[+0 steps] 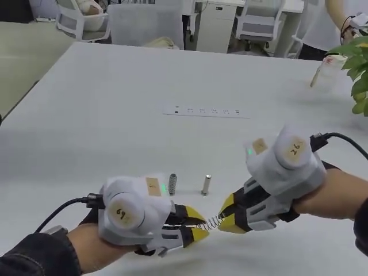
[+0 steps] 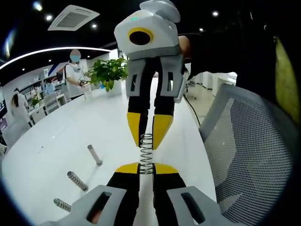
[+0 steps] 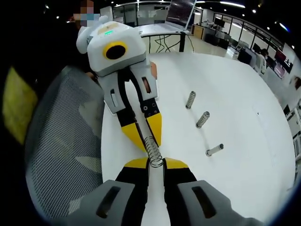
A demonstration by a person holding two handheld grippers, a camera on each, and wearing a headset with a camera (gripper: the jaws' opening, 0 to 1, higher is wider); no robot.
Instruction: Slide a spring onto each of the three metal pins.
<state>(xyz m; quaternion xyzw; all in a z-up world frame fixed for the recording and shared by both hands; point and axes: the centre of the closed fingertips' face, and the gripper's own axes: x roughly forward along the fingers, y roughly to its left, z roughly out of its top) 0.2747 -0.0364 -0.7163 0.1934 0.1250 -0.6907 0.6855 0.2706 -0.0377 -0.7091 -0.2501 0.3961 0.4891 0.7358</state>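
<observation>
Spring [image 1: 213, 221]: held between the two grippers, just in front of the pins.
Left gripper [image 1: 198, 229]: jaws closed on one end.
Right gripper [image 1: 227, 218]: jaws closed on the other end.
Bare pin [image 1: 206, 185]: upright, nearest the jaws.
Sprung pin [image 1: 172, 184]: next in the row; second sprung pin [image 2: 61, 205] beyond.
Counter [image 1: 144, 86]: bare from the pins to the power strip [image 1: 206, 111]; its edge runs beside the jaws, with a mesh chair [image 2: 254, 141] past it.

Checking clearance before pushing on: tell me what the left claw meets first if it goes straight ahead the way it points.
Most likely the right claw, facing it tip to tip, with the spring that both claws hold bridging the gap.
</observation>
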